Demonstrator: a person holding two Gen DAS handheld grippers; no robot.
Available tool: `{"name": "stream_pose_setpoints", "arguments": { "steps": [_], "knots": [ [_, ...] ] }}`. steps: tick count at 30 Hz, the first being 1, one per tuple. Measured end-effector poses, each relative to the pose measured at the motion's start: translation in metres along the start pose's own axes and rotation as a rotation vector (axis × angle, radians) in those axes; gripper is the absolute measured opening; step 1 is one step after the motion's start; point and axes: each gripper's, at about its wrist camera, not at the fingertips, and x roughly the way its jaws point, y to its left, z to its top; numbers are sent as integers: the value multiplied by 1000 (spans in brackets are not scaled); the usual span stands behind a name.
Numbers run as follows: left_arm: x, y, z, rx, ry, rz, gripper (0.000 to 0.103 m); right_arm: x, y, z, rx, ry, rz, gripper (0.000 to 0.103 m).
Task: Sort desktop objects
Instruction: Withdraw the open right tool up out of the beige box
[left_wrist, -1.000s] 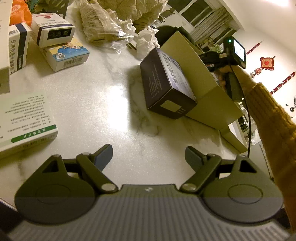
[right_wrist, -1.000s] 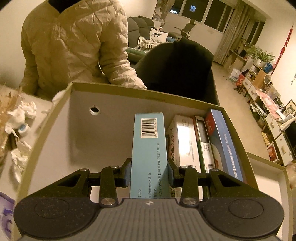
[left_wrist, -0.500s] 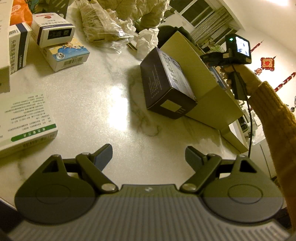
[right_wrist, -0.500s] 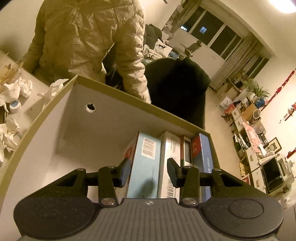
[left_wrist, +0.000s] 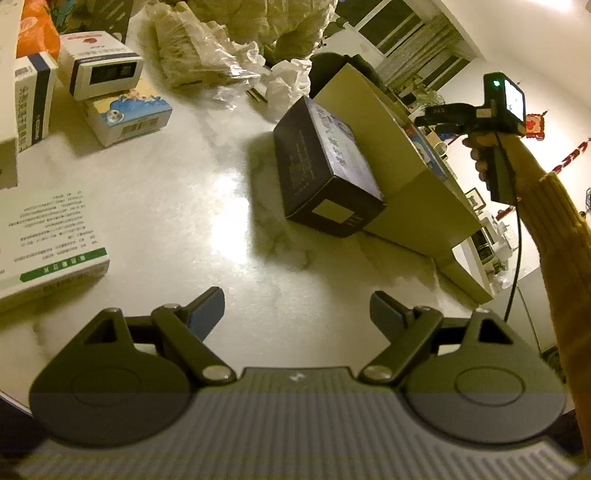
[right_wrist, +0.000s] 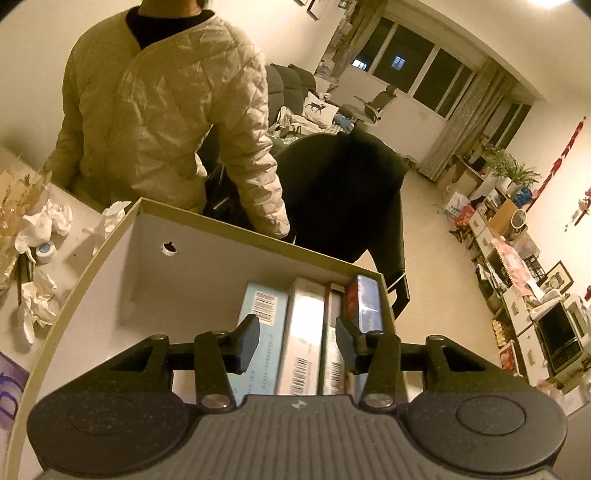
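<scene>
The left tongs (left_wrist: 297, 308) are held wide apart over the white marble table (left_wrist: 177, 192), and nothing is between them. Ahead of them a dark box (left_wrist: 325, 173) is seen lying on the table, leaning against the outside wall of a tan cardboard box (left_wrist: 402, 177). To the left, a white box with a green stripe (left_wrist: 48, 236) is seen near the table edge. Farther back, a small box with a blue picture (left_wrist: 129, 116) is topped by a white box with a dark label (left_wrist: 101, 74). Crumpled paper and plastic wrap (left_wrist: 221, 62) are piled at the far side of the table.

The right tongs (right_wrist: 297, 338) are held above the open tan cardboard box (right_wrist: 221, 254). Their jaws have just been opening, and nothing is gripped between them now. Inside the cardboard box, four boxes are stood on edge in a row along its right side: a light blue box (right_wrist: 264, 314), a white box (right_wrist: 306, 325), a thin box (right_wrist: 332, 332) and a blue and red box (right_wrist: 365, 302). The left part of the cardboard box is bare. A small round hole (right_wrist: 170, 249) is seen in its far wall.

Behind the cardboard box a person in a pale puffy jacket (right_wrist: 166, 122) is seen standing, with a black chair (right_wrist: 343, 192) next to them. White tissues (right_wrist: 44, 229) are scattered on the table to the left.
</scene>
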Motion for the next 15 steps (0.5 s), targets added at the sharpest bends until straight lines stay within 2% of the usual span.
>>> {"name": "stream_pose_setpoints", "arguments": {
  "steps": [10, 15],
  "knots": [
    [0, -11, -3, 22, -4, -3, 87, -21, -33, -25, 62, 26, 30, 57],
    [-1, -15, -5, 28, -5, 5, 87, -32, -38, -44, 112, 25, 86, 58]
  ]
}}
